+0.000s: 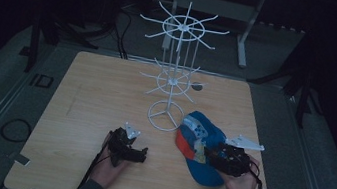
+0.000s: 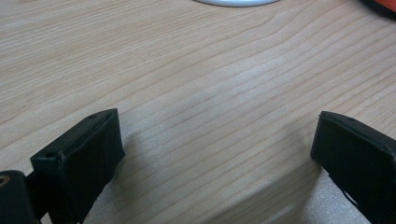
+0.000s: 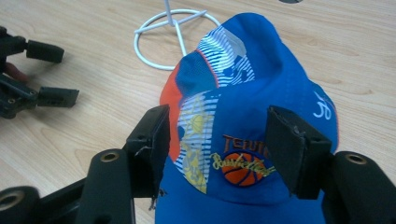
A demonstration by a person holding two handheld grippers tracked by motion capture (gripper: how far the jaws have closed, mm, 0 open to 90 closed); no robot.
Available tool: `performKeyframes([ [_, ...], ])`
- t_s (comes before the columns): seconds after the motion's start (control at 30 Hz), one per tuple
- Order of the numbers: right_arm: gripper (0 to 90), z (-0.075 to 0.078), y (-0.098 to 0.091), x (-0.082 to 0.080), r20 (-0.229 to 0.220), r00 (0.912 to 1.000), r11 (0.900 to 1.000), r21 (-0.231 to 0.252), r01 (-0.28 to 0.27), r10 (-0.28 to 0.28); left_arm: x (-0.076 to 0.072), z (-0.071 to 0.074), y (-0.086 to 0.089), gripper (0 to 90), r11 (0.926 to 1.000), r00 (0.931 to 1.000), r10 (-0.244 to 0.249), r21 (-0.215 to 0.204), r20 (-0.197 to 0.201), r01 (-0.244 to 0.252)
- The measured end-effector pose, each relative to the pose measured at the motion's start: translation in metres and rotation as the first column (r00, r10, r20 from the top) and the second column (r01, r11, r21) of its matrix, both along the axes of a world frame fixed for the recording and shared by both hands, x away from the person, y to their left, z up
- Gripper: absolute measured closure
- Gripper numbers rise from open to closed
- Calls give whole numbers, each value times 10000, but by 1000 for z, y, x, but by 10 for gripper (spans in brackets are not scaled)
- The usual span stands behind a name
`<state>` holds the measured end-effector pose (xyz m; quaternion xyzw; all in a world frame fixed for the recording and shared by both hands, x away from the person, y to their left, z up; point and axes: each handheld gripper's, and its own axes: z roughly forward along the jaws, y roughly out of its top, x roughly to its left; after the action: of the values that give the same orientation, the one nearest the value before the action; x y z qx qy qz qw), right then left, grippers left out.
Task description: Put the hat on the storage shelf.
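Clearly the cap (image 3: 261, 126), lying near-right on the worktop (image 1: 96, 94) by the rack (image 1: 175, 70), looks soft and light, so we'd pinch its crown where our right claw (image 3: 217, 140) straddles it, jaws apart, left claw (image 2: 215, 154) also apart.

A: How much of the cap (image 3: 261, 116) shows in the right gripper view?

B: Its lower part runs off the bottom edge, and the jaws cover strips of the front. The logo lettering is too blurred to read.

A: And the white wire stand (image 1: 176, 65)?

B: In the left gripper view only a sliver of its base ring (image 2: 238, 2) shows, cut by the top edge. An orange corner there is too small to tell.

A: The desk (image 1: 96, 94)?

B: In the high view the surroundings are too dark to make out.
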<state>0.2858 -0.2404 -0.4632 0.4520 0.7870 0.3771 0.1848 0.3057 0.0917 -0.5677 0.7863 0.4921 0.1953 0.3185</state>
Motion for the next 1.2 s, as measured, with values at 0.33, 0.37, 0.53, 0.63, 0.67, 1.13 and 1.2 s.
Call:
performKeyframes([
  [0.33, 404, -4, 2, 3, -197, 9998, 9998, -191, 51, -55, 0, 0, 0, 26, 10000, 10000, -5, 2, 1, 5],
  [0.37, 405, -5, 2, 3, -182, 9998, 9997, -249, 79, -84, 0, 0, 0, 26, 10000, 10000, -3, 2, 2, 3],
  [0.53, 407, -6, 1, 7, -173, 9996, 9991, -370, 206, -213, 0, 0, 0, 26, 10000, 10000, -2, 1, 3, 2],
  [0.63, 406, -5, 0, 8, -168, 9996, 9991, -372, 215, -222, 0, 0, 0, 26, 10000, 10000, -5, 1, 1, 5],
  [0.67, 398, -4, 0, 8, -201, 9997, 9992, -377, 145, -153, 0, 0, 0, 26, 10000, 10000, -5, 3, 1, 5],
  [1.13, 391, 5, -8, 14, -299, 9994, 9998, -123, -152, 149, 0, 0, 0, 26, 10000, 10000, 1, -11, 9, -1],
  [1.2, 390, 8, -8, 15, -290, 9994, 9998, -91, -174, 171, 0, 0, 0, 26, 10000, 10000, 1, -7, 9, -1],
])
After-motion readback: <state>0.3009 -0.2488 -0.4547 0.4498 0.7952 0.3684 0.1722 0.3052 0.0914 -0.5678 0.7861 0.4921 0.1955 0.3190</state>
